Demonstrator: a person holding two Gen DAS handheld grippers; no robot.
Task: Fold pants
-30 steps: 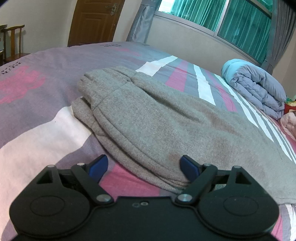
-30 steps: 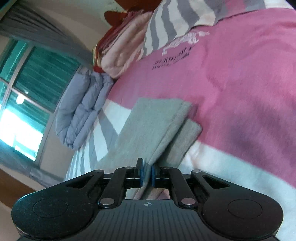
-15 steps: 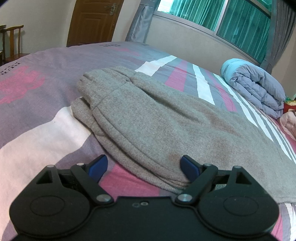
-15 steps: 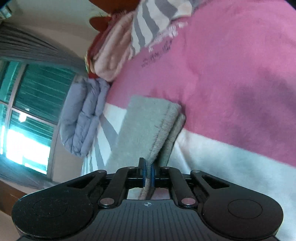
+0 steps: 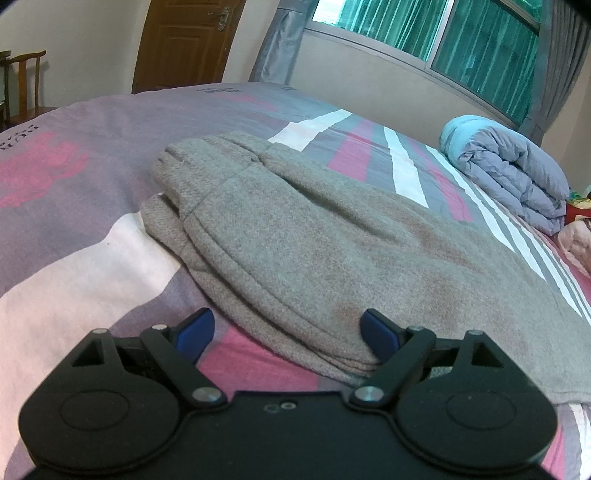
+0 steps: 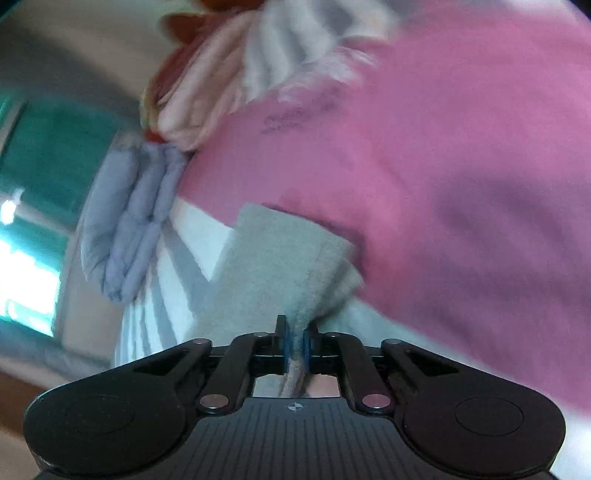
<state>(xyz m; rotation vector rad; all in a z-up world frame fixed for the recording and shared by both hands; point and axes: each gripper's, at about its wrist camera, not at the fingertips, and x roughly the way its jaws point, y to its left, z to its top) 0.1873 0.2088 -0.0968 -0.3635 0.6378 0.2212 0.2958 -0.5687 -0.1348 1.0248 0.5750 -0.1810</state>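
Right tongs (image 6: 294,345) clamped on pants (image 6: 280,266) leg end — now lifted clear of bed (image 6: 461,166), fold starting; left tongs (image 5: 286,332) spread apart, unmoved at waistband edge.

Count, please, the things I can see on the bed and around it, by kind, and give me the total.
Pants: 1
Quilt, rolled: 1
Bed: 1
Door: 1
Chair: 1
Window: 1
Grippers: 2, the left gripper and the right gripper
Total: 8
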